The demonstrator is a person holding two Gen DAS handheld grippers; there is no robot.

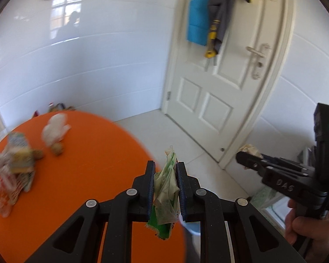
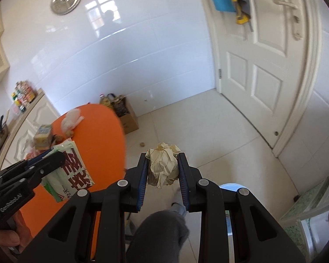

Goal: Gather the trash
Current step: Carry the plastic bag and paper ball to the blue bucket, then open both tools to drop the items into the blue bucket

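Note:
In the left wrist view my left gripper (image 1: 165, 165) is shut on a crumpled green and white wrapper (image 1: 166, 188), held over the edge of the orange table (image 1: 87, 175). My right gripper (image 1: 241, 156) shows at the right with a cream paper wad (image 1: 250, 149) in it. The right wrist view shows the right gripper (image 2: 162, 156) shut on that crumpled paper ball (image 2: 163, 167) above the floor. There the left gripper (image 2: 57, 156) holds the wrapper (image 2: 70, 173) at the left. A light blue bin (image 2: 230, 188) sits partly hidden under the right gripper's fingers.
More litter lies on the table: a white plastic bag (image 1: 54, 129), a carton (image 1: 19, 149) and packets (image 1: 2, 186). A cardboard box (image 2: 127, 120) stands by the wall. A person's leg (image 2: 158, 230) is below. The white door (image 2: 263, 65) is at the right.

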